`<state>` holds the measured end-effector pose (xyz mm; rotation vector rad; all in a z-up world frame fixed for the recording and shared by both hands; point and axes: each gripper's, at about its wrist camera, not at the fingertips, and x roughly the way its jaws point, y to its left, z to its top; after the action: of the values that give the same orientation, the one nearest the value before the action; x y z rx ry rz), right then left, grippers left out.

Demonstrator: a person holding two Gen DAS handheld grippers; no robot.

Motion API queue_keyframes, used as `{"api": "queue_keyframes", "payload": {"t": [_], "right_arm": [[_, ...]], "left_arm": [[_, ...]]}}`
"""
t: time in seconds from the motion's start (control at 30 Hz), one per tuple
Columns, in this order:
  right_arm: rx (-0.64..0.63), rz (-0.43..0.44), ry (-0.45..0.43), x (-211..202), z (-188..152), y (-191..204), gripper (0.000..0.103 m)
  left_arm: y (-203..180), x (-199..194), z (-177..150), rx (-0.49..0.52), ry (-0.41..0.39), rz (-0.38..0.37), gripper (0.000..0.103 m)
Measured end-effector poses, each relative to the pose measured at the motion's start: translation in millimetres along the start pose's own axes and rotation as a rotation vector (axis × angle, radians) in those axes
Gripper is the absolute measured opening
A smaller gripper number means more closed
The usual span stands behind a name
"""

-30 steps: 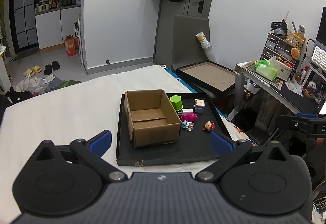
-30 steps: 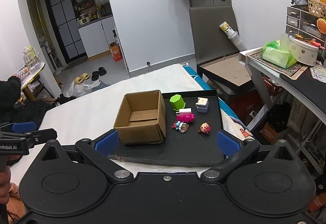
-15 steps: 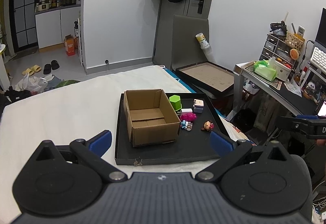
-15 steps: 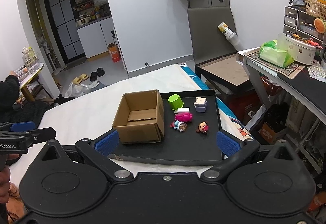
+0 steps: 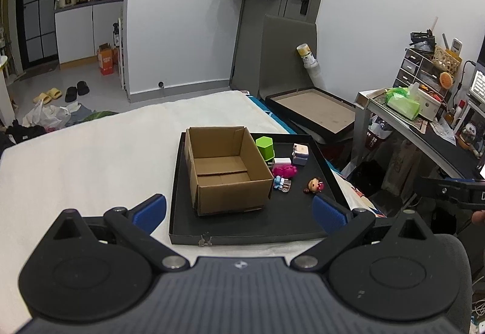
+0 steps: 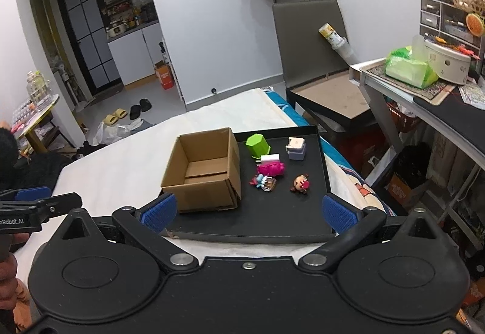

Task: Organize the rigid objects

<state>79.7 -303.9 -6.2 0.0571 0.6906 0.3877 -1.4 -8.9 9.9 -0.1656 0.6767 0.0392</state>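
Both my left gripper (image 5: 239,212) and right gripper (image 6: 248,212) hover with jaws spread apart, holding nothing; the toys (image 6: 271,167) lie well ahead on the black tray (image 6: 272,221), beside the cardboard box (image 6: 203,170).

Tray: the flat black rectangular tray (image 5: 272,231) lies on the white bed (image 5: 91,158).
Box: the open brown cardboard box (image 5: 225,170) stands on the tray's left half.
Toys: the green hexagonal cup (image 5: 264,147), pink plastic toy (image 5: 285,171) and small round-headed doll figure (image 5: 315,184) lie on the tray, right of the box.
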Motion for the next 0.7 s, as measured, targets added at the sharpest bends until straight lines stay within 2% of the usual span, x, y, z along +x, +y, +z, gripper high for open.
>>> {"api": "queue_keyframes", "payload": {"t": [0.7], "right_arm": [[0.059, -0.055, 0.07, 60.8, 8.7, -33.6, 0.103]], "left_arm": [[24.9, 94.4, 21.1, -0.096, 0.074, 0.034, 0.102]]}}
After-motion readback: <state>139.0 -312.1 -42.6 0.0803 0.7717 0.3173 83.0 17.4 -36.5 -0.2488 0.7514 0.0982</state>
